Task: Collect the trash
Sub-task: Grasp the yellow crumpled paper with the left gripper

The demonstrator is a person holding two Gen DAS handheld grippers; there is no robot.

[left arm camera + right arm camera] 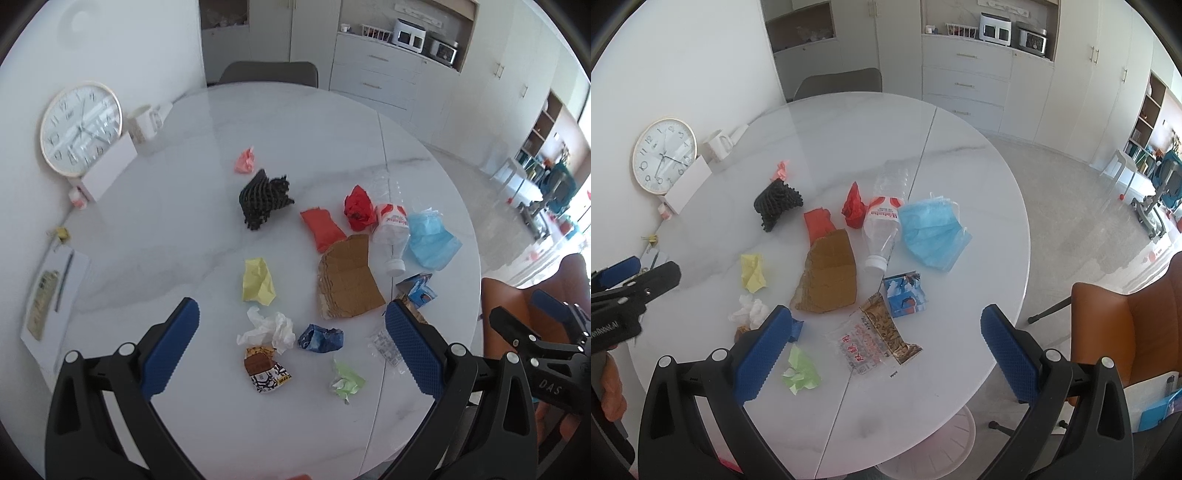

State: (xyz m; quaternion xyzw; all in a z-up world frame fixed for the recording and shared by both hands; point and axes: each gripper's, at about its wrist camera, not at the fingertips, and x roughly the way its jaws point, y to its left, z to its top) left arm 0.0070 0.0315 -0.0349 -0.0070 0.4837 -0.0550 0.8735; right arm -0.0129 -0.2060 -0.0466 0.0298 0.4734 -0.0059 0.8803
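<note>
Trash lies scattered on a round white marble table (184, 229) (960, 177): a brown cardboard piece (347, 280) (829, 275), an empty plastic bottle (391, 236) (882, 225), a blue face mask (430, 236) (932, 230), red paper (358, 208) (854, 208), yellow paper (258, 280) (753, 271), white tissue (269, 328), a blue wrapper (320, 338), green paper (345, 380) (801, 371), black mesh (264, 199) (777, 201) and a clear snack bag (875, 338). My left gripper (291, 347) is open above the near trash. My right gripper (882, 350) is open above the snack bag.
A round clock (79, 127) (663, 155), a white mug (142, 123) and a white box (109, 168) stand at the table's left by the wall. Papers and a pen (55, 291) lie at the left edge. An orange chair (1123, 325) stands at the right. A pink bin rim (931, 446) shows below the table.
</note>
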